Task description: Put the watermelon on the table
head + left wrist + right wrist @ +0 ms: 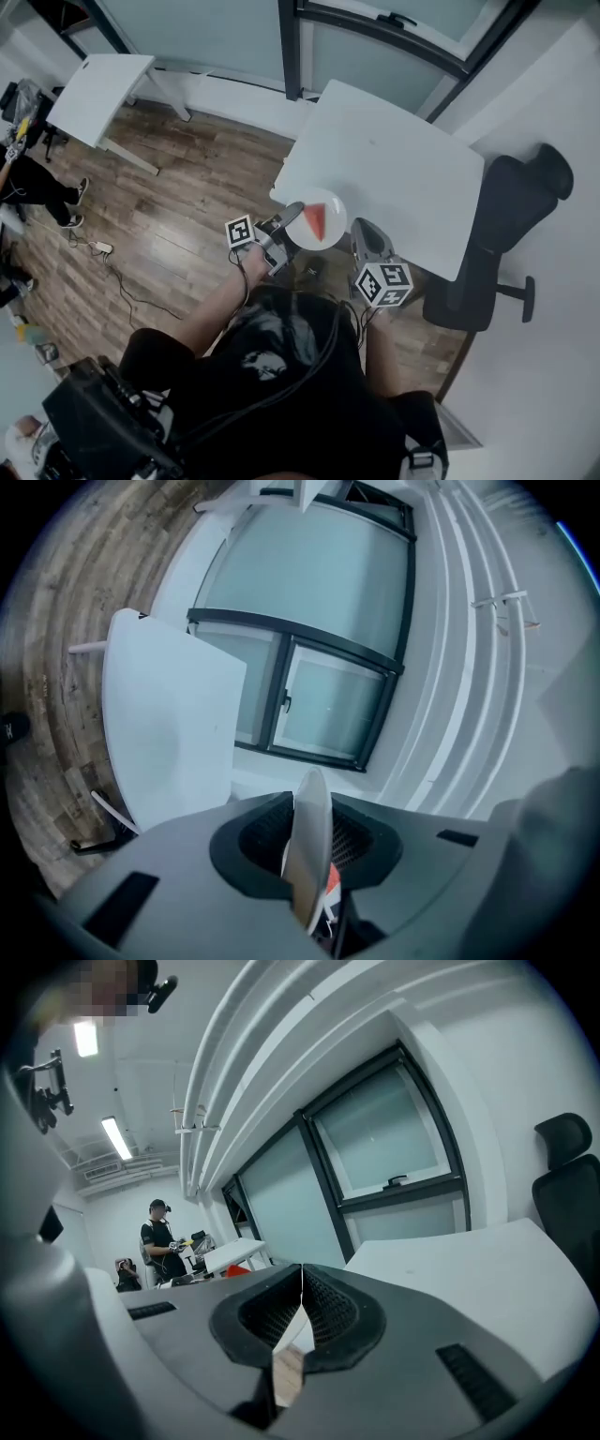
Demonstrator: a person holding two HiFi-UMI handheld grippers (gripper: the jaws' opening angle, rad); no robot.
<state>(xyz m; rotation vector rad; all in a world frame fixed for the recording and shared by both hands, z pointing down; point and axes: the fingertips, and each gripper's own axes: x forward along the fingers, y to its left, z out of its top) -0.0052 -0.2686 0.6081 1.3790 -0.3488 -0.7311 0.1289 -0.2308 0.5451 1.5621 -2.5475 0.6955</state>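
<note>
From here I see the red watermelon wedge lying flat on its white plate, at the near edge of the table.

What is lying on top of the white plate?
One red watermelon slice lies on the plate. The left tool clamps the rim and covers that part of it.

Floor: wood planks | walls: white | windows: frosted, dark frames | furniture: white table, smaller desk, black office chair | light: ceiling strips
</note>
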